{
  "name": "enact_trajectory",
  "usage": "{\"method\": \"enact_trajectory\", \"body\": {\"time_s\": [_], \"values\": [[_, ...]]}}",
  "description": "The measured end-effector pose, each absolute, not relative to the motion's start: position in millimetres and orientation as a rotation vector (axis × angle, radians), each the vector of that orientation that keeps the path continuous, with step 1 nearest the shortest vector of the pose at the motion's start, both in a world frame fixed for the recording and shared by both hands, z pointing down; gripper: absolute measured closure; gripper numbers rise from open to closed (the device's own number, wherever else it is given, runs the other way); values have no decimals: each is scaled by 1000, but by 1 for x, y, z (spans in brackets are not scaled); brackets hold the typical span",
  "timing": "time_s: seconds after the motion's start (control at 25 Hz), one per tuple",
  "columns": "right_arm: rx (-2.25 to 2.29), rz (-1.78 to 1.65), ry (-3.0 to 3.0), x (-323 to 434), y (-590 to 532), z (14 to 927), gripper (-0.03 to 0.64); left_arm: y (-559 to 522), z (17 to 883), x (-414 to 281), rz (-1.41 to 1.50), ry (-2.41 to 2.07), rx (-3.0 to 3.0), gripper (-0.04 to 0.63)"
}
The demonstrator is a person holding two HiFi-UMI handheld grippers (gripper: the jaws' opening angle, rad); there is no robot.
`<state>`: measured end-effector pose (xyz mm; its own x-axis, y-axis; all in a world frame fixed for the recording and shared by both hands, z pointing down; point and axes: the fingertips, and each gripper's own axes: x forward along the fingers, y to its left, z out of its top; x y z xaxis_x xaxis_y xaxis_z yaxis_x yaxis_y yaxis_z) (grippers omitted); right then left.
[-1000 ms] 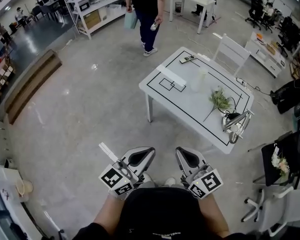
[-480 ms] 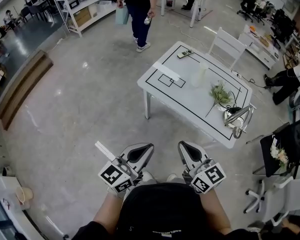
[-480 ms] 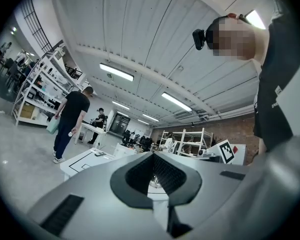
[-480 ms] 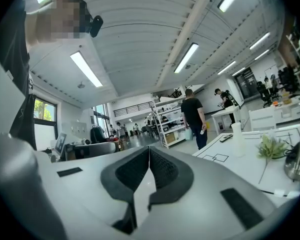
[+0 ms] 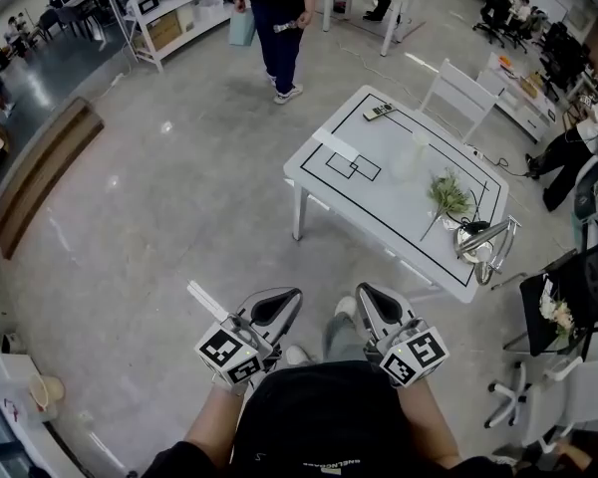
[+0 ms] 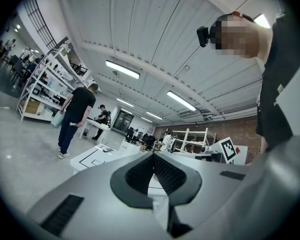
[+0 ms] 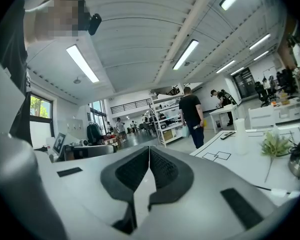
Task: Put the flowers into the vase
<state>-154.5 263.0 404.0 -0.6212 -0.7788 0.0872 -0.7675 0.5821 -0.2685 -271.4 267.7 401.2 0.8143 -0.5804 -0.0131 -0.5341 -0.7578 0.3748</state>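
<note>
We're holding left claw (image 5: 282,302) and right claw (image 5: 371,297) side by side near waist, both pinched fully together, gripping nothing. On white bench (image 5: 369,202), well ahead of both claws, flowers (image 5: 447,195) lying near vase (image 5: 415,155).

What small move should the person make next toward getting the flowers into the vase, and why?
Probably step toward the table and open the right hand-held gripper: it and the left hand-held gripper are shut and empty, well short of the table, where the flowers lie apart from the vase.
</note>
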Motion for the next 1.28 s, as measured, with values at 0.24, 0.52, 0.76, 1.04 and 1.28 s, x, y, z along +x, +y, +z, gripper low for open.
{"method": "enact_trajectory", "body": {"time_s": [0.24,0.52,0.76,1.04,1.28], "values": [[-1318,-423,2774,-162,228,405,606,240,405,-274,-163,-853,2632,591],[-1298,-456,2779,-148,172,412,606,189,408,-259,-139,-872,2623,591],[-1322,-510,2782,-121,113,425,606,134,420,-238,-132,-893,2594,591],[-1302,-544,2788,-87,48,429,606,72,424,-204,-101,-910,2573,591],[-1291,-574,2788,-55,-4,431,606,21,421,-176,-90,-947,2552,591]]}}
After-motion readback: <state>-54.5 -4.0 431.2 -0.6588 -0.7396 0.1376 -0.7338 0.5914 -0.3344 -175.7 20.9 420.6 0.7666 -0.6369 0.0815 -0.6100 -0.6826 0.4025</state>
